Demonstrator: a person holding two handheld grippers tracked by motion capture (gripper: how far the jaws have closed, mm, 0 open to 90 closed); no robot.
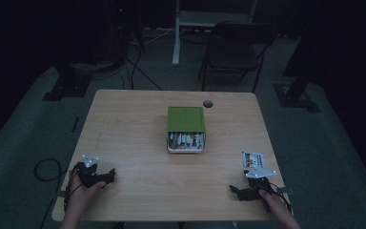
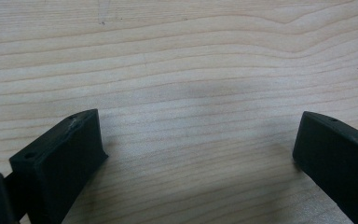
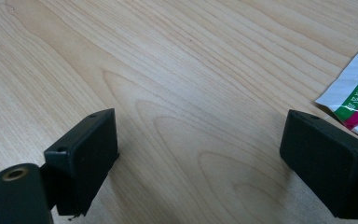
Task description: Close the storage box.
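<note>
A white box with a green lid (image 1: pixel 186 119) sits at the middle of the wooden table (image 1: pixel 133 124); its front end shows several packets inside (image 1: pixel 186 140). A loose white packet with red and green print (image 1: pixel 253 159) (image 3: pixel 356 100) lies near the right front edge. My left gripper (image 1: pixel 109 175) (image 2: pixel 198 140) rests open on bare wood at the front left, held by a hand. At the front right my right gripper (image 1: pixel 234 191) (image 3: pixel 200 140) rests open on the table, just in front of the loose packet, with nothing between its jaws.
A round cable hole (image 1: pixel 208 103) lies behind the box. Beyond the table stand a black chair (image 1: pixel 233 50), a white desk leg (image 1: pixel 176 33) and dark stands. Cables trail on the floor at the left (image 1: pixel 45 167). The room is dim.
</note>
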